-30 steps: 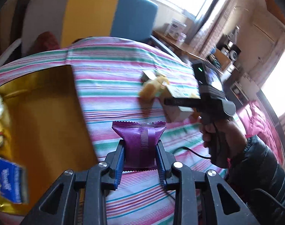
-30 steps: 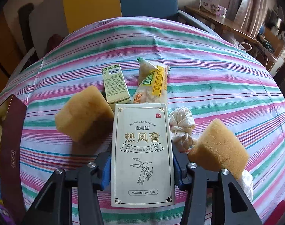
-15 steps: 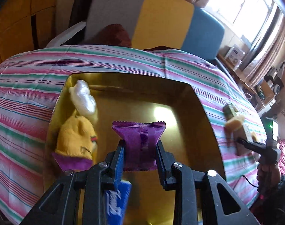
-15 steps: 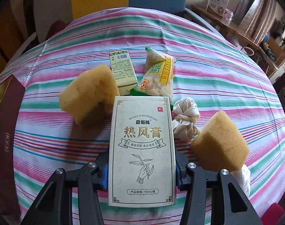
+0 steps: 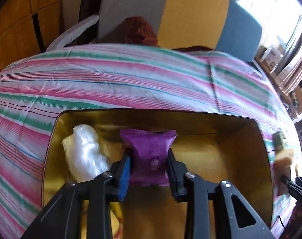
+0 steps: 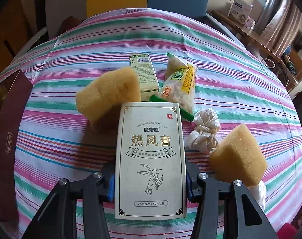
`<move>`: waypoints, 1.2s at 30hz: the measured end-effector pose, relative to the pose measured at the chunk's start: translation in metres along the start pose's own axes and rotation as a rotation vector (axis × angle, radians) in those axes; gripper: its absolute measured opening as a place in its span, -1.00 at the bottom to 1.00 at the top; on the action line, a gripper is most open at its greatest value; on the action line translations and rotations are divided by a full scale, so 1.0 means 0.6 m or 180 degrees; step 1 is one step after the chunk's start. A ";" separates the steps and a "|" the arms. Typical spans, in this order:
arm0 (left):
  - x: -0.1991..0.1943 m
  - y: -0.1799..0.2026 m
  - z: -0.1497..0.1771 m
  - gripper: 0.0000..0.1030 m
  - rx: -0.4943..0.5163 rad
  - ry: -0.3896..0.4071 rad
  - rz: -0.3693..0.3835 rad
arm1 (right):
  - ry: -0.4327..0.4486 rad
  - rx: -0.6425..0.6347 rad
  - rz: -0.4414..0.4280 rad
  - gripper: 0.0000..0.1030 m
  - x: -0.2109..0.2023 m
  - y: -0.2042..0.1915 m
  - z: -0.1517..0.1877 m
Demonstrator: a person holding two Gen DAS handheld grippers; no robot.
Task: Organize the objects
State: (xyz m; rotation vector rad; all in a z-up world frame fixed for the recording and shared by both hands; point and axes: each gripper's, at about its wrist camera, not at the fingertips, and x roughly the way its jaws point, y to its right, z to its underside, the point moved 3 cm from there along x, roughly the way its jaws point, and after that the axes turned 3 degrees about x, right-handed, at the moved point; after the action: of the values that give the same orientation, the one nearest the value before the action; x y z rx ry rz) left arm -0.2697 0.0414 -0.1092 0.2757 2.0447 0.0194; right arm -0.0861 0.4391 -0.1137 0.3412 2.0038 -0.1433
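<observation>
The task is judged to be partly done. In the left wrist view, a white bag is seen lying inside the gold box, against its left wall, and something yellow lies beneath the gripper near the box's near edge; what it is cannot be told.

Much is left outside the box. In the right wrist view, to the right of the box's maroon wall, these lie on the striped cloth: a sponge nearest the box, a green carton touching it on the far side, a snack bag just beside the carton, a cloth bundle farther right, and a second sponge farthest from the box, with something white tucked under it.

The left gripper is held over the box's middle with a purple packet between its fingers. The jaws are opening at this moment; a thin gap appears on the packet's left side, so the packet is judged to be on the point of release into the box, though it is not yet seen to have dropped.

The right gripper is pinched on a white carton, which is held upright above the cloth, well to the right of the box. That carton is judged to be next for the box.
</observation>
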 end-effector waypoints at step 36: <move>-0.241 0.057 0.265 -0.06 0.0131 0.0614 -0.0235 | 0.0076 -0.0145 0.0118 0.00 -0.006 -0.017 0.015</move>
State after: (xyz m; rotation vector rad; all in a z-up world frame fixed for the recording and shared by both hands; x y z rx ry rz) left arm -0.0596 0.0289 -0.0540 0.2312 2.2479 -0.0431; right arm -0.0796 0.4267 -0.1149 0.3521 2.0198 -0.0704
